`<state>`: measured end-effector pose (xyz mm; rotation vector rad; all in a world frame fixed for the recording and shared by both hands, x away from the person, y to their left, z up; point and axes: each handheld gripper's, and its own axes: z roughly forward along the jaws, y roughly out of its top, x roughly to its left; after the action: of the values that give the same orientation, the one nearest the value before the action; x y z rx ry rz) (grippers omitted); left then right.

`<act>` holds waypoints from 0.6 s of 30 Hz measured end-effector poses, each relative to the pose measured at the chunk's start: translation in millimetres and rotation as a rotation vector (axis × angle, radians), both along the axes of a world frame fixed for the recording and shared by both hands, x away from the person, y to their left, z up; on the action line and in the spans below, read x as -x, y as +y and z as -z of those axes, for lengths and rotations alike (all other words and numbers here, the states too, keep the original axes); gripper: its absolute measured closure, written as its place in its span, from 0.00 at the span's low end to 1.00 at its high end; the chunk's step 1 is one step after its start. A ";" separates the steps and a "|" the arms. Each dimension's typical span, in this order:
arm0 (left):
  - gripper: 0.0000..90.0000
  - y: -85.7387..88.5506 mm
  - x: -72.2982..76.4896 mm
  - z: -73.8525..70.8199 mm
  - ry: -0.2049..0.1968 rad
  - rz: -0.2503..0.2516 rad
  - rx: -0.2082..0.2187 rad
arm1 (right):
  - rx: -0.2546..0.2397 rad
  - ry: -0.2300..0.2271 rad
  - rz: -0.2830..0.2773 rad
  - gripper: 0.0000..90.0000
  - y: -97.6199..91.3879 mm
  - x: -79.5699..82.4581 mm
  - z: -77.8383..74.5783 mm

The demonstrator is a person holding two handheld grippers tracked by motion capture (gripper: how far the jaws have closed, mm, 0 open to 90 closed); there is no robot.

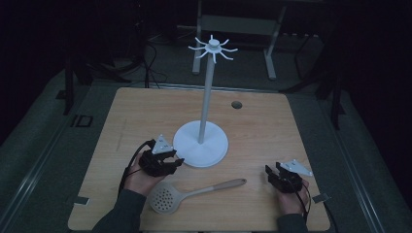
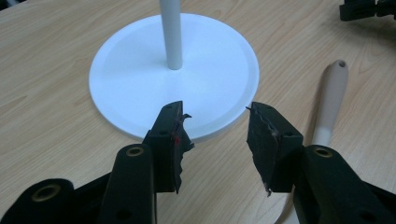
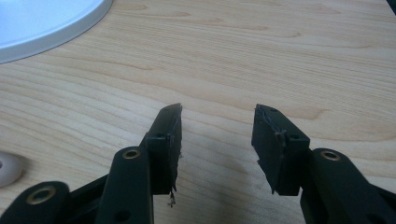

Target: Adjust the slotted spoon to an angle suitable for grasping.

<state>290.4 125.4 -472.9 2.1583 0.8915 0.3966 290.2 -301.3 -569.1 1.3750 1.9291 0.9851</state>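
The work in hand appears to be hanging the beige slotted spoon with a perforated round head and a pale wooden-toned handle [image 1: 190,193] on the white utensil stand, a round flat base with a slim grey-white post topped by radiating hooks [image 1: 200,143]. Judged from the present layout, nothing has been completed: the spoon lies flat on the light wooden table [image 1: 262,126], at about 6 o'clock from the stand base, near it but not touching, its head toward 8 o'clock and its handle tip with the hanging hole toward 2 o'clock. All hooks [image 1: 212,48] at the top of the post are bare. The left gripper [image 1: 176,158] sits just beside the base rim at roughly 8 o'clock from the post, above the spoon head; its jaws stand spread with nothing between them, and the left gripper view shows the handle [image 2: 329,100] lying off to the right of the jaws. The right gripper [image 1: 272,169] rests at 4 o'clock from the stand, just beyond the handle tip, jaws likewise spread and empty over bare wood. Remaining steps: grasp the spoon, lift it, and seat its hole on a hook.
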 end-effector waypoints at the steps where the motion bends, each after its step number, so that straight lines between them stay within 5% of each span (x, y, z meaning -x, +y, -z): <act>1: 0.63 -1.7 -0.1 0.0 0.002 0.006 -0.003 | 0.000 0.000 0.000 0.58 0.0 0.0 0.0; 18: 0.65 -37.1 -6.2 -7.8 0.017 0.113 -0.057 | 0.004 0.004 0.002 0.58 -0.4 -0.7 0.2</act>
<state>296.6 88.3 -465.1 2.2557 0.7721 0.3514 290.9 -301.8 -569.2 1.3776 1.9309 0.9779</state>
